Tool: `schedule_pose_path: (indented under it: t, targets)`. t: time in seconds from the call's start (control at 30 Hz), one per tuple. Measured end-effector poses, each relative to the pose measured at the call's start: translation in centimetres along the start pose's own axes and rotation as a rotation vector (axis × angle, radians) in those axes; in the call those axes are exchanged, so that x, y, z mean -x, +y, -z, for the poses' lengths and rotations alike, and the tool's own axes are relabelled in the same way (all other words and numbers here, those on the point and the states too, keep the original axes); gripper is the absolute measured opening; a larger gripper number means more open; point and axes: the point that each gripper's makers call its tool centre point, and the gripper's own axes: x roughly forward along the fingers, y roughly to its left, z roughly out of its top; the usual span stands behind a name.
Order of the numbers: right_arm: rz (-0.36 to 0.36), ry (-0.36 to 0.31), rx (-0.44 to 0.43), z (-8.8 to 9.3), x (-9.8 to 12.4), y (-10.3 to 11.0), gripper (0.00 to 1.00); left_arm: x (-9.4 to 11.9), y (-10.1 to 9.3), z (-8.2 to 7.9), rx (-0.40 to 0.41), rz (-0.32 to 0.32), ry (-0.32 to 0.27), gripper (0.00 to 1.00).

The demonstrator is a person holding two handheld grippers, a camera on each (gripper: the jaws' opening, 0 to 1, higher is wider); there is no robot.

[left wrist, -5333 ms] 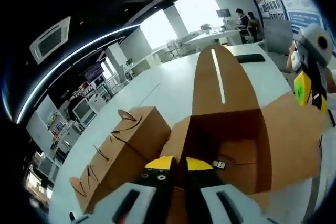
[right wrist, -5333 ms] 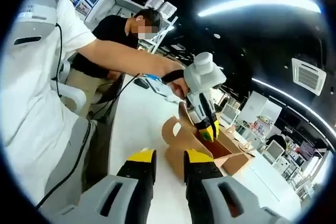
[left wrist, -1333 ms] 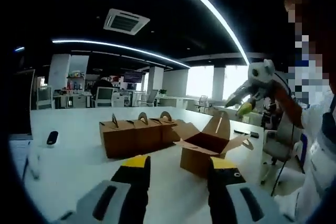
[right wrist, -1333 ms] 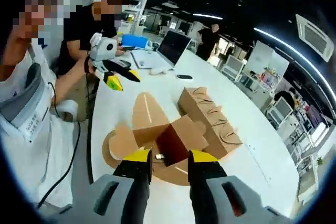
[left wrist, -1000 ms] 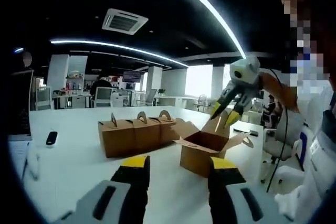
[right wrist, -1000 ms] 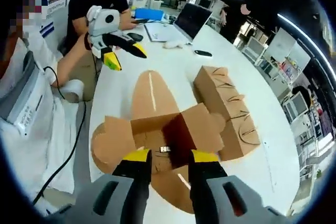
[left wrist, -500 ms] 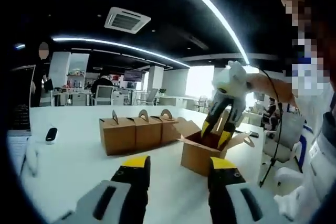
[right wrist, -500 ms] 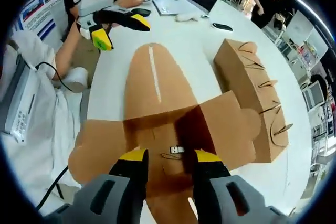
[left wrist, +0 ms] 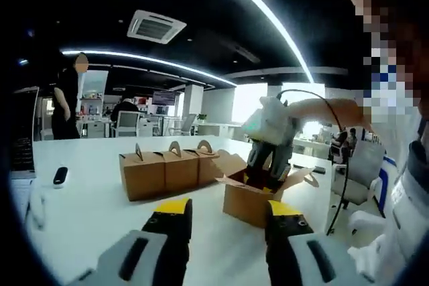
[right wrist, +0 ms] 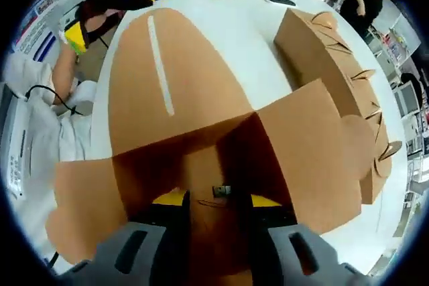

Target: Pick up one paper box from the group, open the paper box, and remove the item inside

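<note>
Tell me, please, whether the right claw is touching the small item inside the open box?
Apart: in the right gripper view, the item lies between the right claw's open tips, brown box floor visible around it.

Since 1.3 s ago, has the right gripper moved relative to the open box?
Yes. The right gripper has come down from above the open box into its mouth, beside the closed boxes.

The open paper box (right wrist: pixel 201 138) is plain brown cardboard, matt and unprinted, with a smooth pale strip of tape (right wrist: pixel 159 65) running down its raised flap. Inside it, on the box floor, lies a small item (right wrist: pixel 221 191) with a shiny metal end. Beside the open box, the three closed boxes (left wrist: pixel 164 169) are the same dull kraft card. The table (left wrist: pixel 87 212) under the open box is white, smooth and faintly glossy. The left gripper (left wrist: pixel 224 209) has matt grey plastic jaws tipped with yellow and black pads; the right gripper (right wrist: pixel 216 200) looks alike.
</note>
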Motion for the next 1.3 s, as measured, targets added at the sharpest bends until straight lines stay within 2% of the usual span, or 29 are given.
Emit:
schedule_pose_path:
  t: [0.17,0.63,0.83,0.93,1.03,1.1,1.17,1.23,1.3]
  targets:
    - [0.016,0.020,0.002,0.2,-0.3,-0.4,0.34,-0.2,-0.7,0.0,-0.007,0.015,0.002,0.45]
    - [0.047,-0.002,-0.005,-0.2,-0.8,-1.3,0.31,-0.6,-1.3,0.4,-0.008,0.044,0.009,0.45]
    - [0.040,-0.019,-0.004,-0.3,-0.8,-1.3,0.31,-0.8,-1.2,0.7,-0.003,0.046,0.015,0.44]
    - [0.019,-0.011,-0.007,-0.2,-0.7,-0.9,0.26,-0.8,-1.0,0.7,-0.003,0.042,0.016,0.44]
    - [0.005,-0.003,0.006,0.0,-0.6,-0.5,0.27,-0.8,-0.9,0.7,-0.002,0.041,0.016,0.44]
    - [0.023,-0.002,0.007,0.1,-0.5,-0.6,0.29,-0.8,-0.9,0.7,-0.003,0.040,0.017,0.44]
    - [0.047,-0.007,-0.018,0.1,-0.4,-1.0,0.33,-0.8,-1.0,0.7,-0.004,0.041,0.016,0.43]
    - [0.072,-0.007,-0.106,0.4,-0.4,-1.3,0.33,-0.8,-1.1,0.7,-0.006,0.045,0.017,0.43]
    - [0.063,-0.025,-0.150,0.2,-0.6,-1.3,0.34,-1.0,-1.3,0.8,-0.008,0.050,0.020,0.43]
